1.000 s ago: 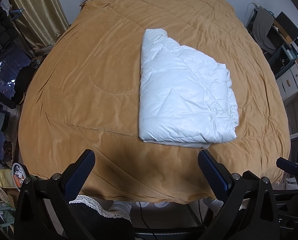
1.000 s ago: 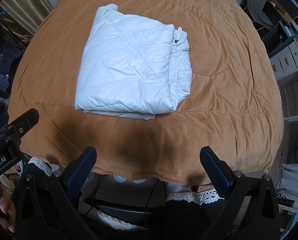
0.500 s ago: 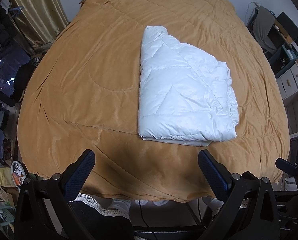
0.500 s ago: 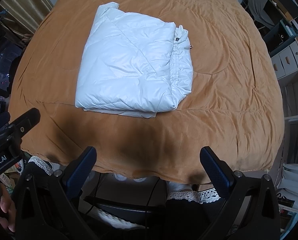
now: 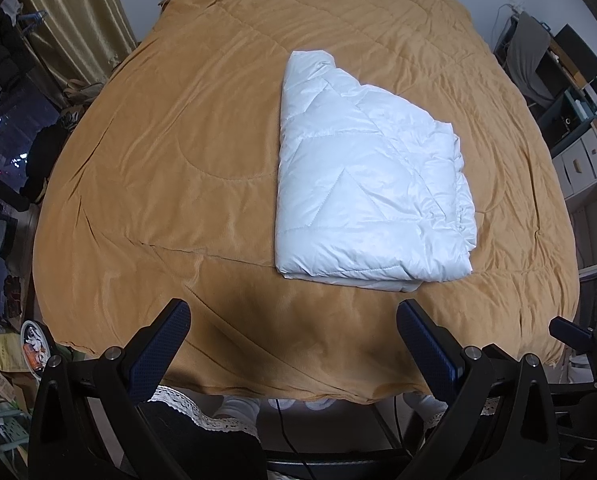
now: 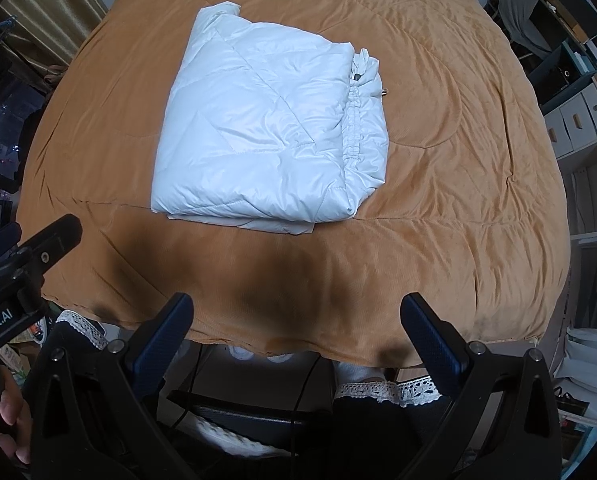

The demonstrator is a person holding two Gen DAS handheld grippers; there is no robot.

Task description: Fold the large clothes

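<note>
One view alone shows jacket drawcord.

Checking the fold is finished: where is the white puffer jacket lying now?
The white puffer jacket lies folded on the orange bedspread, right of centre in the left wrist view, ahead of both open grippers.

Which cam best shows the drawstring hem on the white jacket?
Right wrist. The white puffer jacket has its gathered drawstring hem turned toward that camera, with the toggle visible. The left wrist view shows that hem only as a puckered edge.

Black tools, blue-padded fingers
</note>
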